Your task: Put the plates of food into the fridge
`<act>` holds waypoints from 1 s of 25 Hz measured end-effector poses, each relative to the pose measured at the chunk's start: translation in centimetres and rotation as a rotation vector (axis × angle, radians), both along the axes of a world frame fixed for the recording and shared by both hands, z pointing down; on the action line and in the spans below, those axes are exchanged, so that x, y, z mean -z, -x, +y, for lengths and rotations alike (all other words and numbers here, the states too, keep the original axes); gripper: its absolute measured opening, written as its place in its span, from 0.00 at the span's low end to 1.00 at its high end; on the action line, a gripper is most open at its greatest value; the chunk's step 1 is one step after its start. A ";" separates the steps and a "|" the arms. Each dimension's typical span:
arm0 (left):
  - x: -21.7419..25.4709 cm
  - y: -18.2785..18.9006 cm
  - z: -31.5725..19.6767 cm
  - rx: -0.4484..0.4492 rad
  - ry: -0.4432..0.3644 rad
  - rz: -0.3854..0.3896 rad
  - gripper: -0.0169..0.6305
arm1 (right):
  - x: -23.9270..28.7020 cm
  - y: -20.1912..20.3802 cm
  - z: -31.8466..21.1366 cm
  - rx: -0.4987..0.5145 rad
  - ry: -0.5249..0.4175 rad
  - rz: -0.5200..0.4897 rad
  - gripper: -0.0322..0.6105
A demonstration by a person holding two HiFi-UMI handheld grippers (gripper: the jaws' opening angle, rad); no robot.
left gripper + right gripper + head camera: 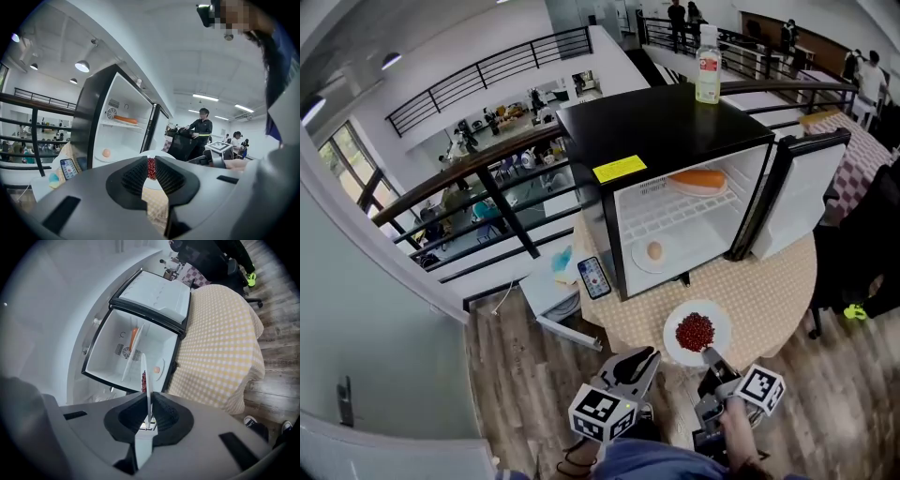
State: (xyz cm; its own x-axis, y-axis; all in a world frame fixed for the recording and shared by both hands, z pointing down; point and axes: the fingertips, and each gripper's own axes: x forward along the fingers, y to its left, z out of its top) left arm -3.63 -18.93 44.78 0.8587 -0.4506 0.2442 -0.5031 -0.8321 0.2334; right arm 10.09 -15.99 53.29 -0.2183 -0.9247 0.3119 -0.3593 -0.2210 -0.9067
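The right gripper (711,358) is clamped tight on the near rim of the plate of red beans (697,333), at the plate's 6 o'clock, by the near edge of the checkered table (773,291). The left gripper (643,360), at the plate's 8 o'clock, stands parted by a slit and empty. The open fridge (666,127) lies at 12 o'clock. With the egg plate (653,253) at 11 o'clock on its lower floor, the free room looks to be straight ahead.
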 end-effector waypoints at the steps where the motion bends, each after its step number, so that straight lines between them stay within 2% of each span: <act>1: -0.1 0.1 -0.8 -0.003 0.002 0.001 0.10 | 0.0 0.0 -0.8 -0.004 0.001 0.000 0.09; 8: -1.2 -1.2 -5.2 -0.049 0.015 0.015 0.10 | -0.4 -1.4 -4.2 -0.063 0.000 0.009 0.09; 16: -2.7 -4.3 -6.1 -0.123 0.073 0.019 0.10 | -0.4 -3.7 -4.6 -0.120 0.036 0.015 0.09; 20: -3.0 -5.8 -7.0 -0.115 0.084 0.015 0.10 | -0.8 -5.8 -6.4 -0.108 0.040 0.018 0.09; 25: -2.4 -7.8 -9.7 -0.046 0.069 0.017 0.10 | -1.2 -8.8 -10.3 -0.030 0.054 0.048 0.09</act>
State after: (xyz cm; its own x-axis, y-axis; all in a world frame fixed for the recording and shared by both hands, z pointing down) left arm 4.13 -28.60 47.19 0.8823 -0.3933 0.2585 -0.4603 -0.8360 0.2988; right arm 18.89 -26.25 54.52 -0.1741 -0.9122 0.3709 -0.3948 -0.2804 -0.8749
